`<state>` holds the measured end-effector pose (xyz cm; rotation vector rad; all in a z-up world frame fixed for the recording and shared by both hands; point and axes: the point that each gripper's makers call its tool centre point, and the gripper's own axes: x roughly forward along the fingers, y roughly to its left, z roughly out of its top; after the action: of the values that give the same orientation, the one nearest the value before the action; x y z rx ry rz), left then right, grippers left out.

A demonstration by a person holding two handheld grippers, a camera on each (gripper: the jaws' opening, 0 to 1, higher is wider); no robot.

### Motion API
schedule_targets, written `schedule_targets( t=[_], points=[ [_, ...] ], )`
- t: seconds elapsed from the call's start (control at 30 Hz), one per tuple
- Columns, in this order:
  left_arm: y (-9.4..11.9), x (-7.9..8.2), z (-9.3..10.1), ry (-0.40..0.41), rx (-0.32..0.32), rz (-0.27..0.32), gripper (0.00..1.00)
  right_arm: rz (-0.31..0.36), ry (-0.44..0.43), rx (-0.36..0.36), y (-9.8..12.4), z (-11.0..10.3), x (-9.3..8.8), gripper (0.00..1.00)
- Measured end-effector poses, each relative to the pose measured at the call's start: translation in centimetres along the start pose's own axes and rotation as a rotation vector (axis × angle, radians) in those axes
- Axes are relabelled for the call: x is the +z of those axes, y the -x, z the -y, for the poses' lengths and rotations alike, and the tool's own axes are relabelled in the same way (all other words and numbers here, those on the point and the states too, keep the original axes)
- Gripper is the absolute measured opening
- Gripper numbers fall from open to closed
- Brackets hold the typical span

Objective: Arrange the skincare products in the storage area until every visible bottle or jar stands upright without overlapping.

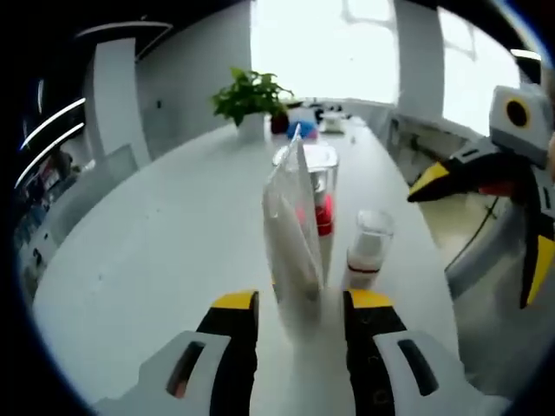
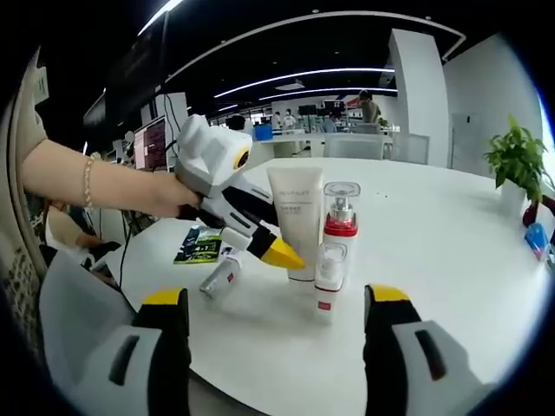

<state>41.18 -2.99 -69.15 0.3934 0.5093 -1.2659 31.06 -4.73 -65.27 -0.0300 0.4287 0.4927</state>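
Observation:
A white tube (image 1: 290, 234) (image 2: 297, 217) stands upright on the white table (image 1: 173, 243) (image 2: 451, 260). Its base sits between the jaws of my left gripper (image 1: 302, 303) (image 2: 282, 254), which is open around it without pinching. Just behind the tube stands a bottle with a red collar and clear cap (image 1: 323, 204) (image 2: 340, 221). A small clear-capped bottle (image 1: 368, 247) (image 2: 329, 277) stands beside them. Another small bottle (image 2: 221, 279) lies on its side near the table's edge. My right gripper (image 2: 276, 299) (image 1: 429, 178) is open and holds nothing, a short way back from the group.
A green booklet (image 2: 199, 245) lies near the fallen bottle. A potted plant (image 1: 251, 95) (image 2: 519, 156) and small blue items (image 1: 302, 130) stand at the table's far end. A person's hand (image 2: 160, 195) holds the left gripper. Chairs and desks stand beyond the table.

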Motion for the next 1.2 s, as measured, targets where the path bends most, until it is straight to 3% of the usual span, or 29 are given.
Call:
schedule_targets(
  t=[0.07, 0.23, 0.53, 0.67, 0.93, 1.2],
  points=[
    [0.9, -0.4, -0.2, 0.003, 0.029, -0.008, 0.45, -0.002, 0.002, 0.010, 0.0, -0.2, 0.0, 0.83],
    [3.6, -1.5, -0.1, 0.060, 0.080, -0.011, 0.49, -0.002, 0.005, 0.031, 0.0, -0.7, 0.0, 0.83],
    [8.1, -4.1, 2.1, 0.181, 0.168, -0.009, 0.65, -0.009, 0.035, 0.083, -0.1, -1.8, -0.1, 0.83],
    [10.6, -5.6, 3.1, 0.276, 0.233, 0.006, 0.69, -0.005, 0.037, 0.100, -0.1, -2.2, 0.0, 0.83],
    [15.2, -9.0, 5.0, 0.388, 0.346, 0.009, 0.79, -0.009, 0.041, 0.131, 0.0, -2.7, -0.1, 0.83],
    [18.8, -10.7, 6.4, 0.468, 0.419, 0.021, 0.90, -0.004, 0.024, 0.134, 0.1, -2.7, 0.0, 0.83]
  ],
)
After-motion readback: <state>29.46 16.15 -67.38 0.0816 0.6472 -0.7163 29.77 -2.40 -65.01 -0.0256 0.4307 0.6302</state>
